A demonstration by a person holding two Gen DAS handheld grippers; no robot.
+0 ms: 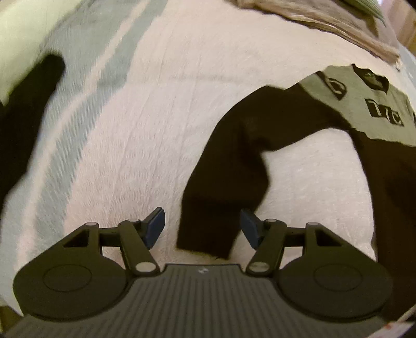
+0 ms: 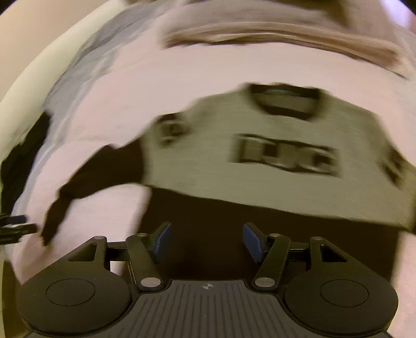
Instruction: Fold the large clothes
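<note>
Beside the sweater [image 2: 260,166], its sleeve cuff [image 1: 208,234] is framed by the spread-jawed left gripper [image 1: 202,228]; the right gripper [image 2: 207,240], likewise empty, is poised above the hem. A cuff grasp is judged next.

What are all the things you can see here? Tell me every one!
Sweater: one, black with a grey chest panel and dark patches, spread flat on the blanket.
Sleeve: one in view, black, bent, its cuff between the open fingers of the left gripper.
Blanket: one, pale pink with a grey-blue stripe, under everything.
Beige cloth: one, bunched at the far edge.
Dark cloth: one, black, far left.
Left gripper: one, black with blue pads, open.
Right gripper: one, same colours, open over the sweater's hem.
</note>
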